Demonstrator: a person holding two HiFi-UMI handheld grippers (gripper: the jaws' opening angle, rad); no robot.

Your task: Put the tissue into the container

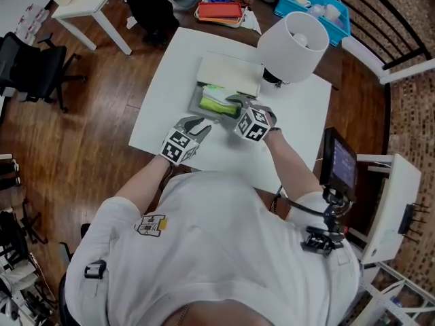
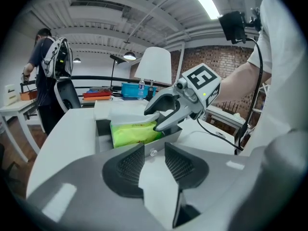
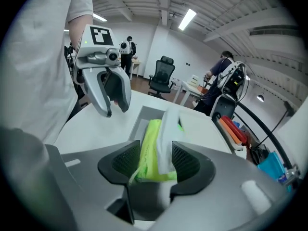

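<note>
Brown wooden floor (image 1: 88, 134), and on it a white square table (image 1: 166, 94) with a white drum-shaped lamp shade (image 1: 293, 46) at its far corner. Near the table's middle, an open grey rectangular container (image 1: 196, 103), with a flat white panel (image 1: 230, 72) lying across its far part. Inside the container, a bright green soft pack of tissues (image 1: 216, 102), one white sheet sticking up from its top. Over that pack, the right gripper (image 2: 153, 120), tipped down into the container, jaws apart with the pack between them; hard to tell whether the pads touch its sides, probably not pressing. Just beside the container's near end, over bare tabletop, the left gripper (image 3: 115, 110), jaws slightly apart and empty, pointed towards the container. Further back in the room, a black office chair (image 3: 161, 76) and a person with a backpack (image 2: 50, 57).
</note>
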